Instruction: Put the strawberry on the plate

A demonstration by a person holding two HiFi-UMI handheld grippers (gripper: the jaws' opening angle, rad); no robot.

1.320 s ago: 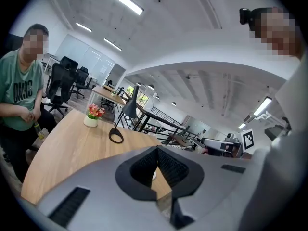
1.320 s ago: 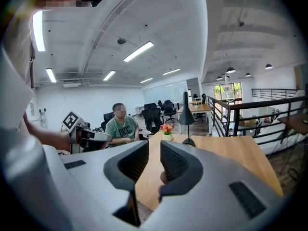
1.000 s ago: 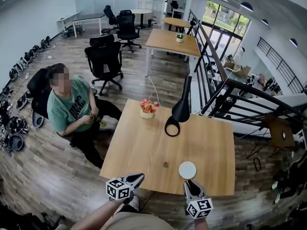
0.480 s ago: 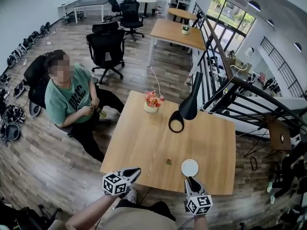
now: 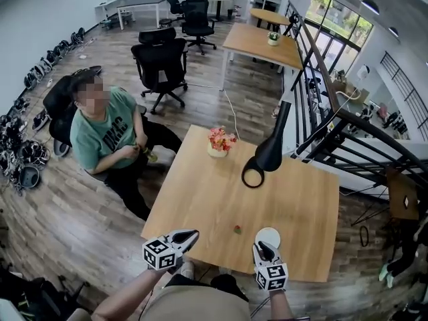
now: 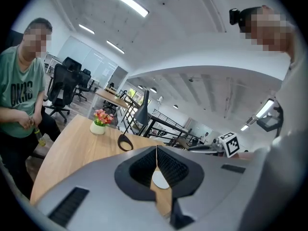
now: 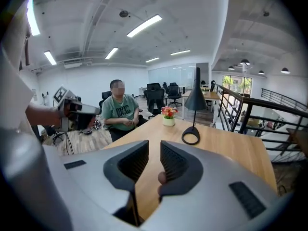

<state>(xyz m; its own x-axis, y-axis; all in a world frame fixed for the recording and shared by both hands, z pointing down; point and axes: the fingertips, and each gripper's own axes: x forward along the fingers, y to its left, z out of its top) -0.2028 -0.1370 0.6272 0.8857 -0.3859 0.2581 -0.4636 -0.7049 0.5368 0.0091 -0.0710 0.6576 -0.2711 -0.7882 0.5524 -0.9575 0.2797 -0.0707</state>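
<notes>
One strawberry [image 5: 237, 230] sits loose on the table [image 5: 200, 192], just left of the plate [image 5: 269, 234] and not touching it. Plate is bare. Right gripper [image 5: 261, 247] hangs over the plate's near edge with its tips aimed past it on the berry side. Its jaws are pulled in to a thin slit with nothing in it. Left gripper [image 5: 192, 234] is farther left of the plate, beyond the berry, jaws together and empty, pointed roughly toward the plate. My read: step in hand is the approach, and the pick hasn't started. Next move needs the right jaws spread wider than the berry and the tips brought down just left of the plate to straddle it. Then a soft close, since it's small and round and will probably roll or bruise. After that it's a short hop right onto the plate. Lamp [image 5: 267, 156] and flower pot [image 5: 220, 143] stand well behind the plate, and a seated person [image 5: 100, 132] is far off to its left. None are in the path.
</notes>
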